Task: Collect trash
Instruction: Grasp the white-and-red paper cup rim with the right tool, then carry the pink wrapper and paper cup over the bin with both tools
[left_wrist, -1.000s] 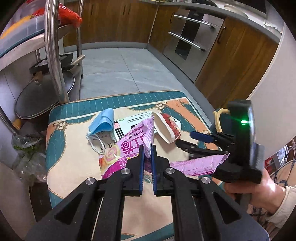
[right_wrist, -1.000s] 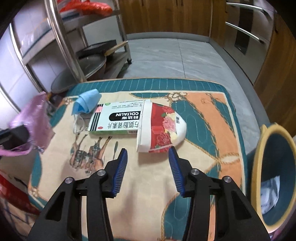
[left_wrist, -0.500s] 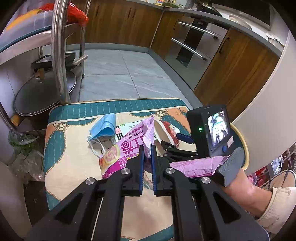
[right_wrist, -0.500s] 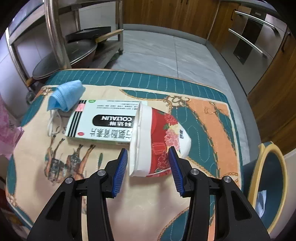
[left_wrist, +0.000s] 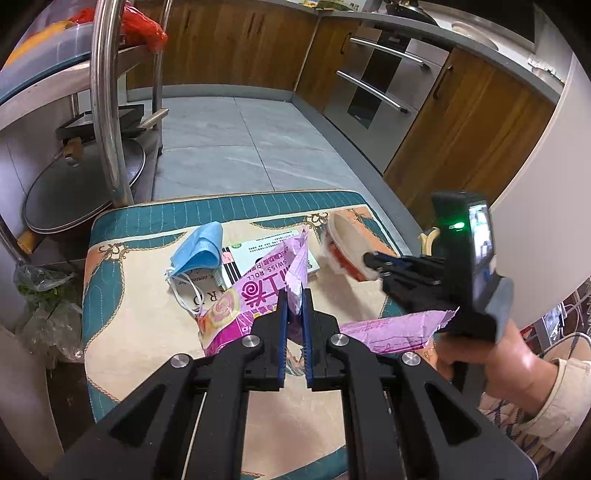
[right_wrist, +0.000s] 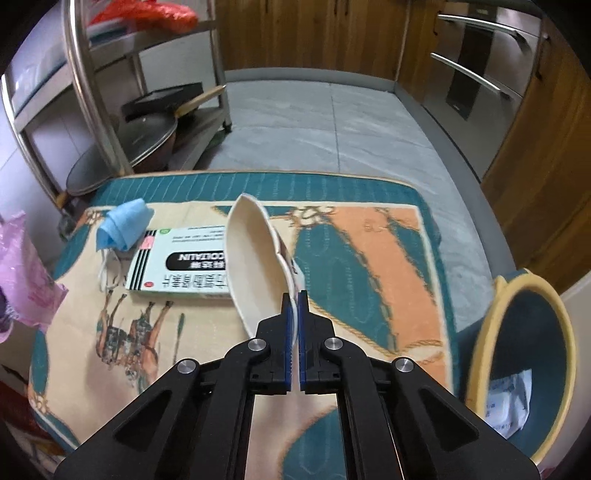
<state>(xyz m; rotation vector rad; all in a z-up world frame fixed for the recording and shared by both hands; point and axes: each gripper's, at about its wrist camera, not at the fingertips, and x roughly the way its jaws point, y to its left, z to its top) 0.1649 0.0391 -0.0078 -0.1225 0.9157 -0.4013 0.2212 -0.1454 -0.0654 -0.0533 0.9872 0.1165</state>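
Observation:
My left gripper (left_wrist: 294, 295) is shut on a pink Swiss-roll wrapper (left_wrist: 255, 291), held above the patterned cushion (left_wrist: 147, 332). My right gripper (right_wrist: 294, 299) is shut on the rim of a squashed paper cup (right_wrist: 255, 258), tilted up off the cushion (right_wrist: 369, 258); the same cup (left_wrist: 345, 245) and right gripper (left_wrist: 373, 260) appear at the right of the left wrist view. A white medicine box (right_wrist: 177, 262) and a blue face mask (right_wrist: 123, 225) lie on the cushion. A bin with a yellow rim (right_wrist: 524, 354) stands at the right.
A steel rack (right_wrist: 92, 92) with a pan and lid (right_wrist: 140, 144) stands left of the cushion. Wooden cabinets and an oven (left_wrist: 376, 85) line the far side of a grey tiled floor (left_wrist: 240, 147). A plastic bag with greens (left_wrist: 40, 291) lies at the left.
My right gripper moved forward onto the cup, then shut on its rim and tipped it up. The left gripper stayed put with the wrapper.

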